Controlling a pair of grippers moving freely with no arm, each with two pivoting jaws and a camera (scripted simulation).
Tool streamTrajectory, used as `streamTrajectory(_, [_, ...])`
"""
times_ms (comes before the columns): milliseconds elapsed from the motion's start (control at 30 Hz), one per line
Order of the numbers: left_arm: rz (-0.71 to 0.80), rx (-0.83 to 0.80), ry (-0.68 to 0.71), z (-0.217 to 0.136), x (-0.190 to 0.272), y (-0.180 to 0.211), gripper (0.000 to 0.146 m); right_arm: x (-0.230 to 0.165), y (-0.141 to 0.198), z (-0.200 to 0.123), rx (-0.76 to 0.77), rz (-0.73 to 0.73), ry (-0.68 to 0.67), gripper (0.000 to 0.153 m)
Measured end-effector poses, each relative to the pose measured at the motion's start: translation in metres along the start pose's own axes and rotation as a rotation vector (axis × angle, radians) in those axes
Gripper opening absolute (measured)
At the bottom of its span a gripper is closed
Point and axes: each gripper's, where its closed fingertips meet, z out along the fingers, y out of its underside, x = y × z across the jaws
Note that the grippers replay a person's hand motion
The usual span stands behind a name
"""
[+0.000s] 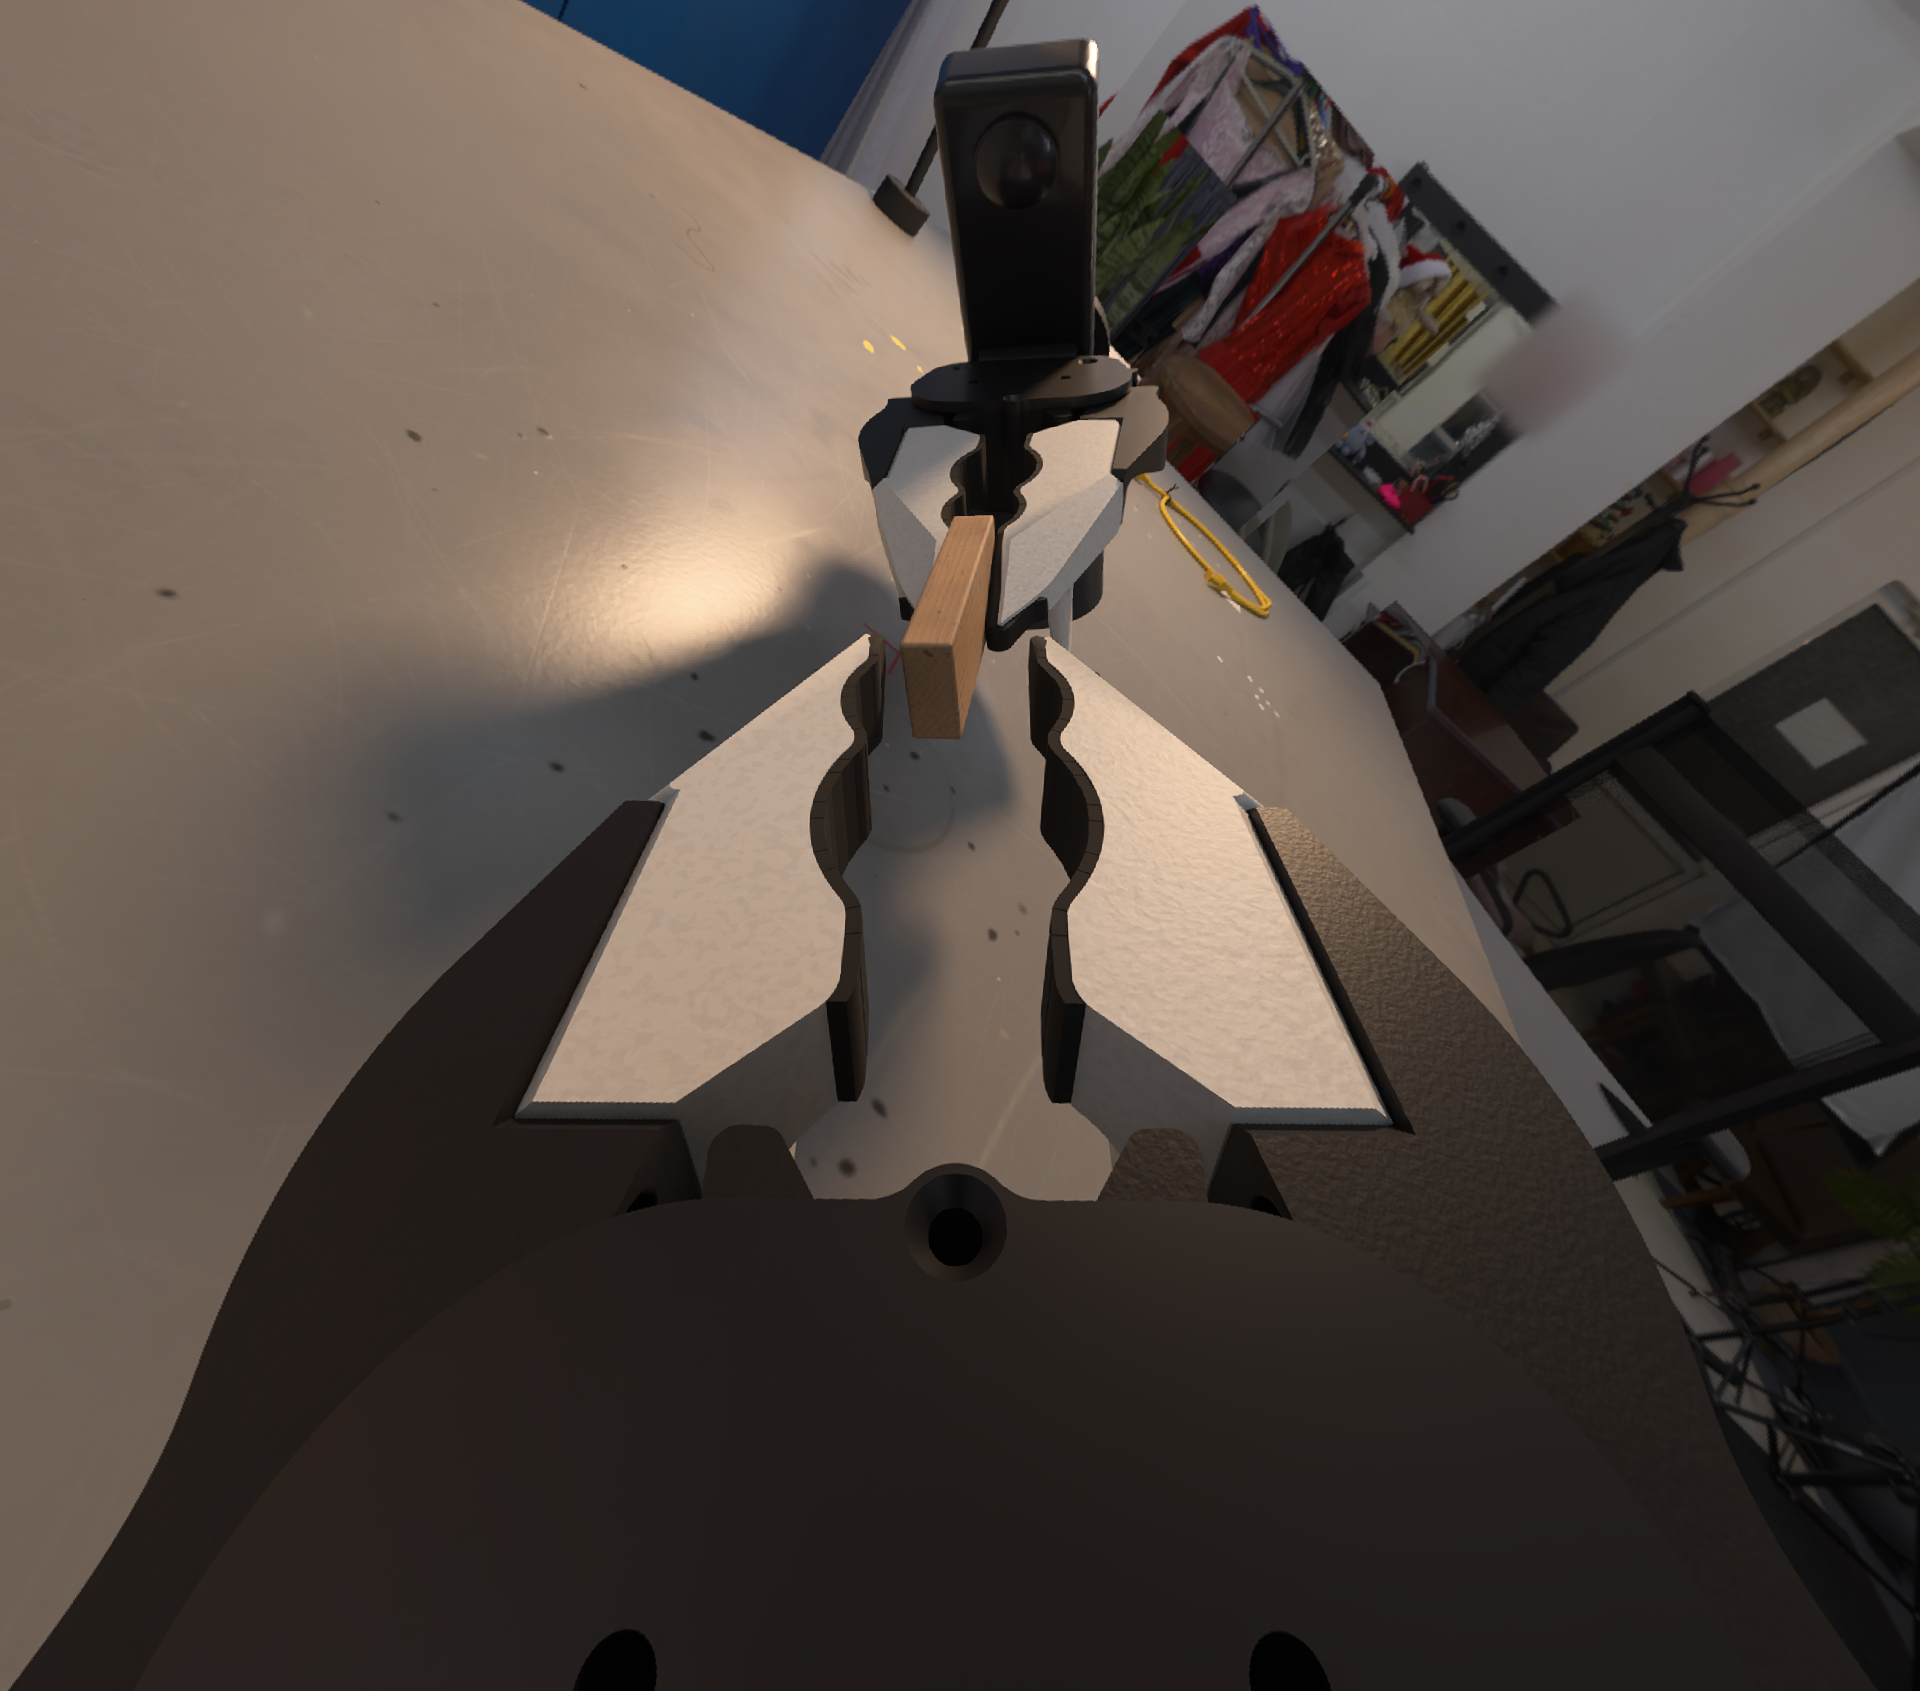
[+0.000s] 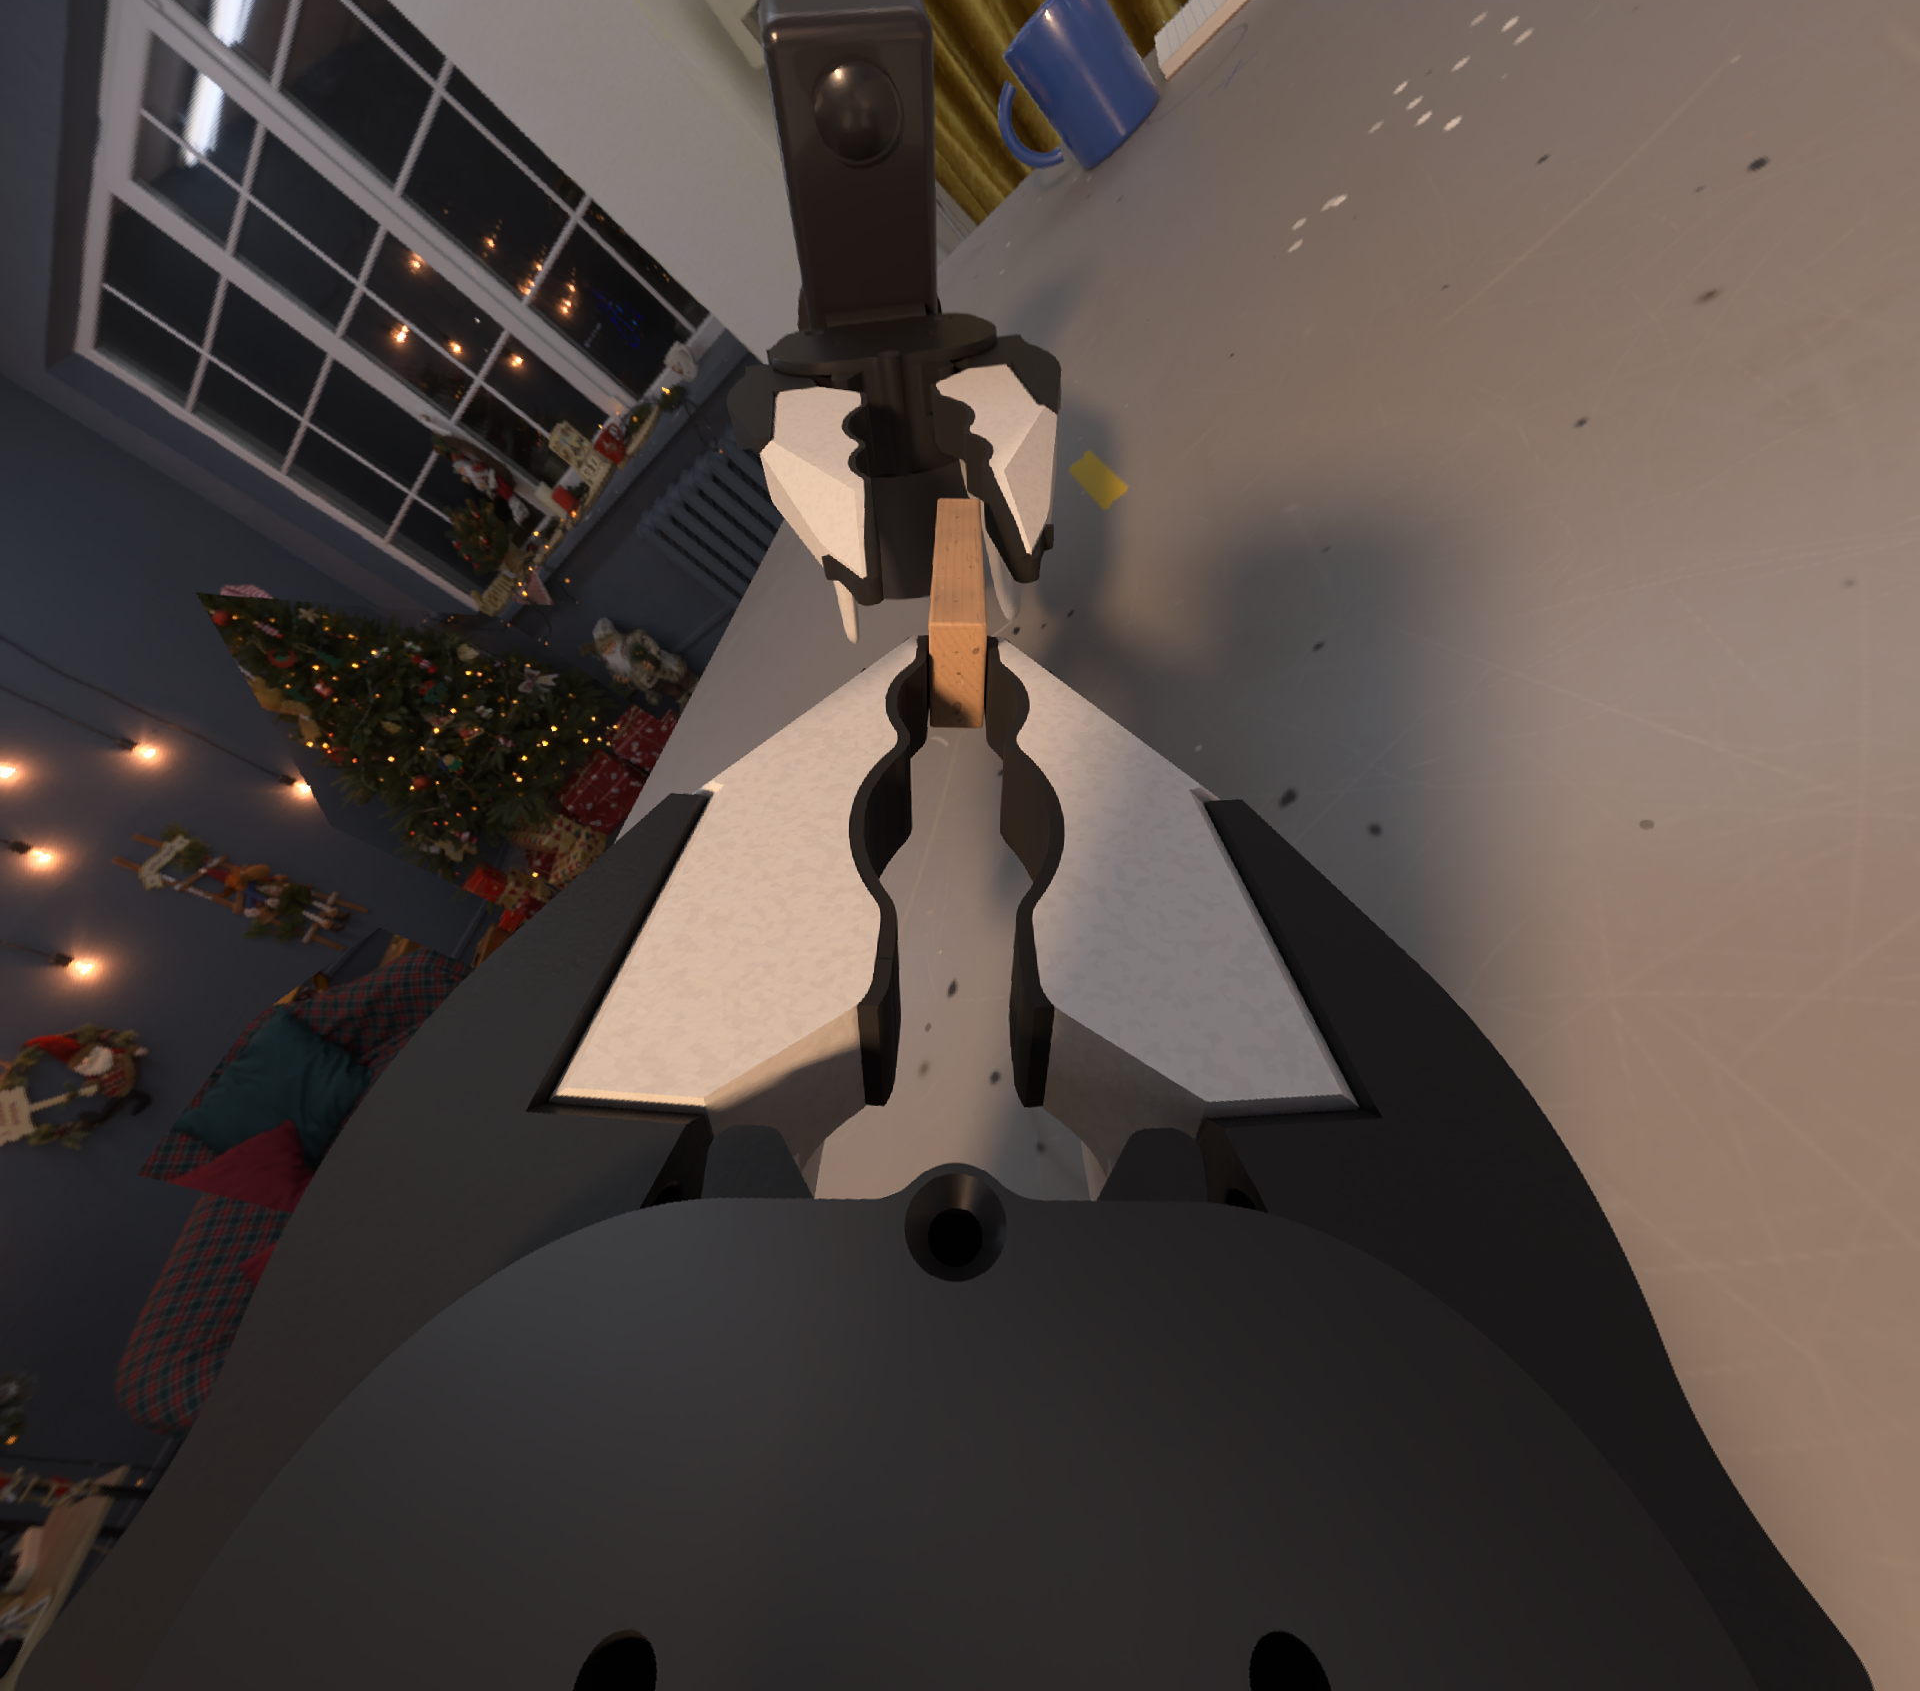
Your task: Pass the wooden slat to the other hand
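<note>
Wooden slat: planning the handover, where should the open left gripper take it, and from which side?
Free end of the wooden slat, head-on along its length: it sticks out of the right gripper toward the left gripper, whose fingers flank its flat faces.

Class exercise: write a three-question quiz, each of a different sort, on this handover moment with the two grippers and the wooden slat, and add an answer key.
1. True or false: the right gripper has its fingertips closed on the wooden slat.
2. Multiple choice: the left gripper is (A) shut on the slat, (B) open with the slat's near end between its fingertips, (C) resting on the table.
3. Fill in: at the far edge of the table in the right wrist view stands a blue ____.

Key: 1 true. 2 B. 3 mug.
</note>
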Motion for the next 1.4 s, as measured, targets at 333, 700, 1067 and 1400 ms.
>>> streamTrajectory(333, [0.150,-0.099,-0.058,-0.001,0.000,0.004,0.039,-0.008,0.001,-0.002,-0.035,0.006,-0.104,0.009])
streamTrajectory(700, [-0.044,-0.048,0.025,0.010,-0.001,-0.001,0.011,0.001,-0.008,-0.005,-0.033,0.019,-0.124,0.009])
streamTrajectory(1067, [-0.141,0.179,-0.189,0.008,-0.025,-0.017,0.009,0.029,-0.024,-0.018,0.058,-0.235,0.293,0.054])
streamTrajectory(1400, [-0.225,0.358,-0.287,0.011,-0.038,-0.026,0.009,0.031,-0.026,-0.009,0.010,-0.571,0.618,0.079])
